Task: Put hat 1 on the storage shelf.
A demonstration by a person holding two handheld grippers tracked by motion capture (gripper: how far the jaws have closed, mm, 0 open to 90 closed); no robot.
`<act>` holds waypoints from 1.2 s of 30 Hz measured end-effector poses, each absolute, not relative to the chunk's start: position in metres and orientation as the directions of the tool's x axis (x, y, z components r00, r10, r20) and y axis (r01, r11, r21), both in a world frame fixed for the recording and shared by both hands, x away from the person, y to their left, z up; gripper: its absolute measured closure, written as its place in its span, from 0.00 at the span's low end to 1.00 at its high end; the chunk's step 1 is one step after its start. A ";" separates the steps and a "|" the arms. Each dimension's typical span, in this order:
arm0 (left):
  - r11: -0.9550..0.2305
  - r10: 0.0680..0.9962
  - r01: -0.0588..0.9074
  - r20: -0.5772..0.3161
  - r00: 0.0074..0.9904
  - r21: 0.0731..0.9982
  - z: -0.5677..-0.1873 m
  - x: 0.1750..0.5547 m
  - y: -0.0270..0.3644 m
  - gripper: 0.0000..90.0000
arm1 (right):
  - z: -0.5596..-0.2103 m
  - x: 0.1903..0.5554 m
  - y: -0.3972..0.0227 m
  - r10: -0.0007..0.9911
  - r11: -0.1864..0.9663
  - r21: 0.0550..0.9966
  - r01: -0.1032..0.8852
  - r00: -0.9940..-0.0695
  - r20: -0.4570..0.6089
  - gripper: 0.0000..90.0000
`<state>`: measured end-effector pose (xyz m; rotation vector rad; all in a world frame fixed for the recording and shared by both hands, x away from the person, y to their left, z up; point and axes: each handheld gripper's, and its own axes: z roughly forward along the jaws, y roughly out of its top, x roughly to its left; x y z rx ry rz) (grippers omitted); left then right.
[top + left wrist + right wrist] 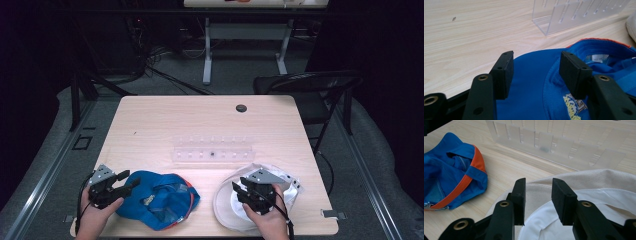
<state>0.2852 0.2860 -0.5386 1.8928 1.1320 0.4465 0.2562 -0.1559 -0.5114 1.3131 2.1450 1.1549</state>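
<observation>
The left gripper (125, 182) hovers with jaws apart over the blue cap's (160, 199) brim, clasping nothing. The right gripper (241, 190) points its parted jaws at the white hat's (227, 205) rim, pads clear of cloth. Both caps lie on the near worktop (165, 125), before a clear rack (212, 154). A dark chair (310, 85) stands beyond.

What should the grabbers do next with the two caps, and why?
Probably lower and close each tool on its cap's edge. The left tool hangs open over the blue cap, and the right tool is open over the white cap; neither grips yet.
</observation>
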 end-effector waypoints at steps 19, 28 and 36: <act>-0.247 0.820 0.547 -0.128 0.558 0.800 -0.538 0.284 0.277 0.54 | -0.497 0.263 -0.171 0.875 0.291 0.694 0.658 -0.477 0.086 0.71; -0.247 0.826 0.550 -0.124 0.550 0.798 -0.540 0.286 0.280 0.54 | -0.479 0.278 -0.179 0.874 0.276 0.633 0.723 -0.463 0.147 0.69; -0.233 0.834 0.562 -0.134 0.535 0.794 -0.541 0.290 0.287 0.54 | -0.465 0.291 -0.175 0.872 0.336 0.570 0.750 -0.476 0.112 0.66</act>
